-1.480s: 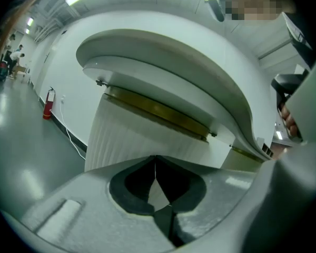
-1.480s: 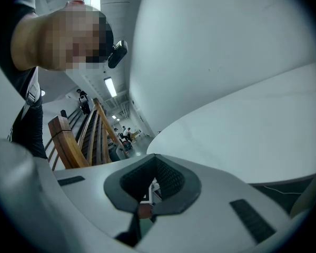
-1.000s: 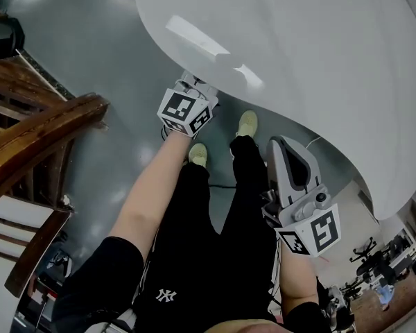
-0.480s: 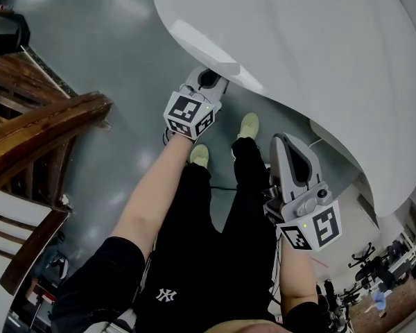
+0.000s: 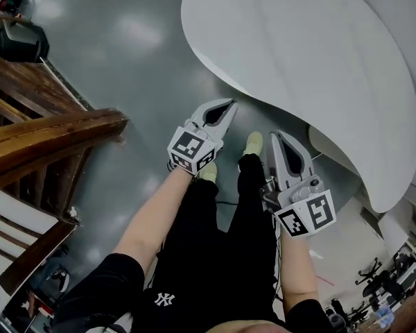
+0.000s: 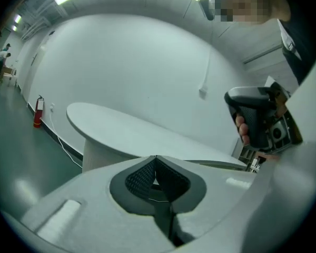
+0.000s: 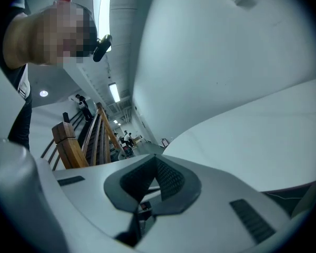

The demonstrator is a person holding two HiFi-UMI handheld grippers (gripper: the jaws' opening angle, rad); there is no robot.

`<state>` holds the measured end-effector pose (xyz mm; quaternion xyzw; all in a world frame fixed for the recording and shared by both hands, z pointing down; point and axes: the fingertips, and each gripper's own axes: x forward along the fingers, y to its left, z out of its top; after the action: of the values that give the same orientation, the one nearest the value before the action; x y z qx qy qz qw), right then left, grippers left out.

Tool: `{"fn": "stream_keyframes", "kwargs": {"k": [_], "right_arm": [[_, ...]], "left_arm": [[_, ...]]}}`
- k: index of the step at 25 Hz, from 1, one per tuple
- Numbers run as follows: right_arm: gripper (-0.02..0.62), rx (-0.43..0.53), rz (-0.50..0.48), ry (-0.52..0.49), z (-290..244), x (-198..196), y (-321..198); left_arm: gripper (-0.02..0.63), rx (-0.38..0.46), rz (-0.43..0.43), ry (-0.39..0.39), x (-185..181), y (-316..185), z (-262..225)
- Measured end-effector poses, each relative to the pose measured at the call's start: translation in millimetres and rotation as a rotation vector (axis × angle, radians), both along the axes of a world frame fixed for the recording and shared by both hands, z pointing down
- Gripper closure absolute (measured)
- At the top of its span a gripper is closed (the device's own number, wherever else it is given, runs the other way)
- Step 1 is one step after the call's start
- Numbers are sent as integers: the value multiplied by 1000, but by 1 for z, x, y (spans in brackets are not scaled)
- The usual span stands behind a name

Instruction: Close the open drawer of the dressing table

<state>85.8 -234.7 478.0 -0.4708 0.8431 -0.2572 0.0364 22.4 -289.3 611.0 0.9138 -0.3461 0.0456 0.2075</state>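
Trousers: black trousers (image 5: 215, 255) fill the bottom of the head view, with two pale shoes (image 5: 253, 143) on the floor below them.
Left gripper: the left gripper (image 5: 230, 104) is held out over the floor, just short of the table's edge. In its own view the jaws (image 6: 156, 157) are pressed together at the tips with nothing between them.
Right gripper: the right gripper (image 5: 274, 136) is held near the right shoe, beside the left one but apart from it. Its jaws (image 7: 154, 158) meet tip to tip and are empty.
Floor: a glossy grey floor (image 5: 125, 61).
Dressing table: the dressing table (image 5: 319, 68) shows as a white curved top ahead and to the right, on a white base (image 6: 95, 152). Neither gripper touches it.
Drawer: under the top, possibly; no view shows it clearly.
Banister: a brown wooden banister (image 5: 48, 137) stands at the left, well apart from the table.
Far wall: a red fire extinguisher (image 6: 38, 112) stands at its foot.
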Motion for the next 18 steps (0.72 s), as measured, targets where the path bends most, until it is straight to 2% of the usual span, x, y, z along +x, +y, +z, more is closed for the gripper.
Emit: {"fn": "stream_keyframes", "kwargs": {"k": [4,18], "right_arm": [[581,14,11,29,-20,2,7],[581,56,51,85,-99,5,43]], "left_arm": [[597,25,22,-18,3,22,-47],[597,84,85,15,13,88,-204]]}}
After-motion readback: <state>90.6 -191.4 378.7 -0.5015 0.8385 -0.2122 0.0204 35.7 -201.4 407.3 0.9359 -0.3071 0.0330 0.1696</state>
